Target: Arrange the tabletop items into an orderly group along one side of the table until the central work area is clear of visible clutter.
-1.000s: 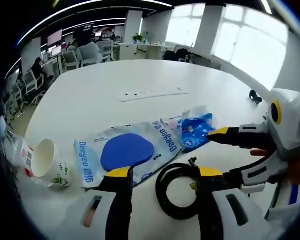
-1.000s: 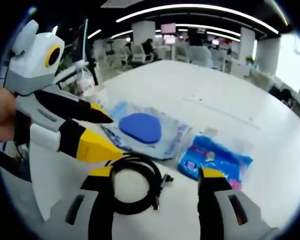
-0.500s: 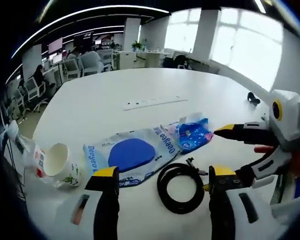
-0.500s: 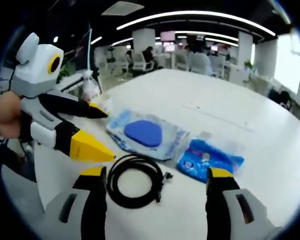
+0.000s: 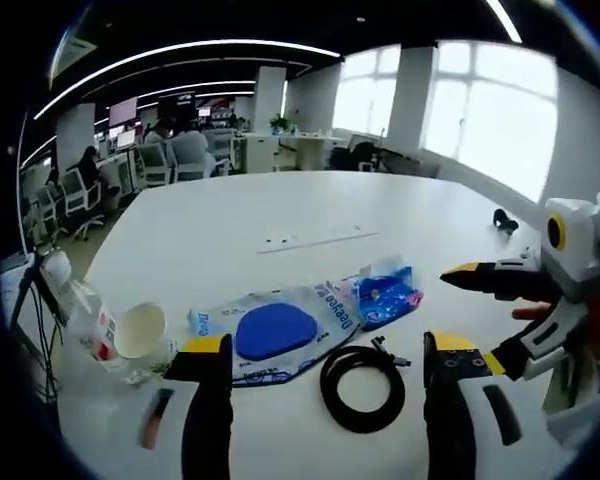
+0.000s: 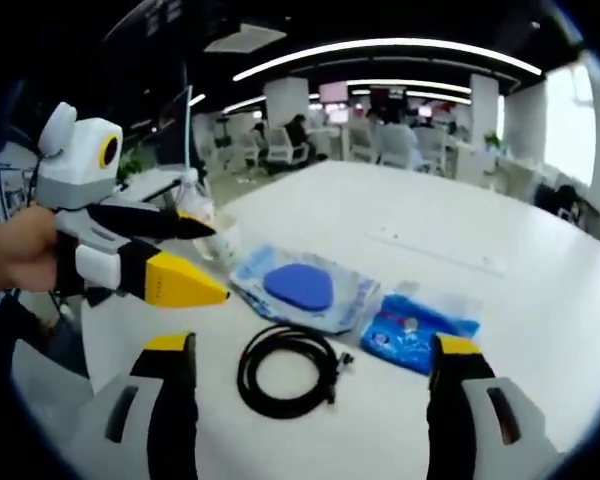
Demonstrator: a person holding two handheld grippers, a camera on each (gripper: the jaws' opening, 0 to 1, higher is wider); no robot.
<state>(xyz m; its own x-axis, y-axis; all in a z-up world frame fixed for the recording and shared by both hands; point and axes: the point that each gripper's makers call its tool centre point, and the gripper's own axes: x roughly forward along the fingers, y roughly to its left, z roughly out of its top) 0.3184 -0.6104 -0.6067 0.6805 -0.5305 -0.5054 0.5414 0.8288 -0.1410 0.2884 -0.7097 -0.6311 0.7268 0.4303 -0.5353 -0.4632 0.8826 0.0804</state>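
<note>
On the white table (image 5: 280,205) lie a coiled black cable (image 5: 361,383) (image 6: 289,369), a clear bag with a blue pad (image 5: 277,329) (image 6: 302,286) and a small blue packet (image 5: 385,295) (image 6: 413,336). A white paper cup (image 5: 140,334) lies on its side at the left. My left gripper (image 5: 329,352) is open above the cable, holding nothing; it enters the right gripper view at the left (image 6: 195,260). My right gripper (image 6: 313,345) is open too, over the cable, and appears at the right in the left gripper view (image 5: 470,315).
A plastic bottle (image 5: 75,300) (image 6: 190,205) lies near the cup at the table edge. A white power strip (image 5: 315,238) (image 6: 435,250) runs across the table's middle. Office chairs and desks stand beyond the far edge. A small dark object (image 5: 505,217) rests far right.
Both cameras have pulled back and up from the table, so the cable, bags and cup look smaller and farther. The items themselves have not moved. Both grippers stay open.
</note>
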